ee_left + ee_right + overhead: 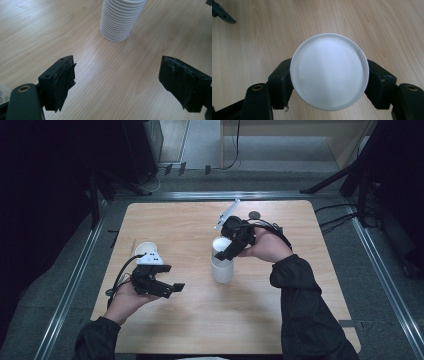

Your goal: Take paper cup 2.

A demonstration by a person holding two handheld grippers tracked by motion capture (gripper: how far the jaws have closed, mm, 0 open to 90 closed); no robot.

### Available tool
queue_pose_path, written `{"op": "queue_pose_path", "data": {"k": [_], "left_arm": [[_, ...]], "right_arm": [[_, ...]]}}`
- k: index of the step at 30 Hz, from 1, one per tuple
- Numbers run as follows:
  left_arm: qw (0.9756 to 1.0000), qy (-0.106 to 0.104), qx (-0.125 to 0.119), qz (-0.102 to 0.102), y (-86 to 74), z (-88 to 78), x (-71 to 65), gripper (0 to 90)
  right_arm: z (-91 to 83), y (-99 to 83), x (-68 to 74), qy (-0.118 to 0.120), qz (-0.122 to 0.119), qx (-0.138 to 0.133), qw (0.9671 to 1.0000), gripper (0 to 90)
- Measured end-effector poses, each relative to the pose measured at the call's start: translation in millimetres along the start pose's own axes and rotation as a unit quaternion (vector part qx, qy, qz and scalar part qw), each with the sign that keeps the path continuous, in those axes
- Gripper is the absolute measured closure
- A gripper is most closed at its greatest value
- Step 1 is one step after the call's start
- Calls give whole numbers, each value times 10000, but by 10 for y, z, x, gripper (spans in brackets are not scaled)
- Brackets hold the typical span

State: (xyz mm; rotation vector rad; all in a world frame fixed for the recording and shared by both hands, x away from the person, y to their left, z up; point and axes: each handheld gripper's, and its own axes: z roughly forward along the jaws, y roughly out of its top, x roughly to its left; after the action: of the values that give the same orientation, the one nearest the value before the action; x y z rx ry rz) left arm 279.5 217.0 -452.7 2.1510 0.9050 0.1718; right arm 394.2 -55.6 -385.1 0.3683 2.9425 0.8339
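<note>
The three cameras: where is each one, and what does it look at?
High view: above the table, looking forward and down; forearms, hands.
Left gripper view: on the left hand-held gripper, facing the stack of cups; open jaws.
Right gripper view: on the right hand-held gripper, above the top cup; jaws flank it.
All share the stack.

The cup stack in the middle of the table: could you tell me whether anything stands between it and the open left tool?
Nothing visible does. In the left gripper view, bare table lies between the open left tool and the cup stack. The right tool sits around the stack's top, not in that path.
</note>
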Motion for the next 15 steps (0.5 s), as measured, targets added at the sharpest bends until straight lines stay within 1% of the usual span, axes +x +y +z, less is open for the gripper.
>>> {"op": "queue_pose_path", "data": {"k": [3,8,10,12,14,15], "left_arm": [[10000,-34,-8,-23,3,-2,-2,136],[10000,-25,-18,-19,1,-11,0,136],[10000,-29,-15,-6,1,-11,1,136],[10000,-43,-3,-3,2,-6,-4,136],[9999,-105,-9,-28,3,-2,-8,136],[9999,-113,-17,-11,5,-4,-8,136]], "right_arm": [[-8,1,3,-16,31,20,10000,322],[-50,11,2,-27,85,-58,9999,334],[-70,15,-2,-39,32,-88,9999,338],[-94,20,10,-44,43,-82,9999,343],[-115,23,15,-43,63,-100,9999,347],[-124,26,14,-50,40,-121,9999,350]]}}
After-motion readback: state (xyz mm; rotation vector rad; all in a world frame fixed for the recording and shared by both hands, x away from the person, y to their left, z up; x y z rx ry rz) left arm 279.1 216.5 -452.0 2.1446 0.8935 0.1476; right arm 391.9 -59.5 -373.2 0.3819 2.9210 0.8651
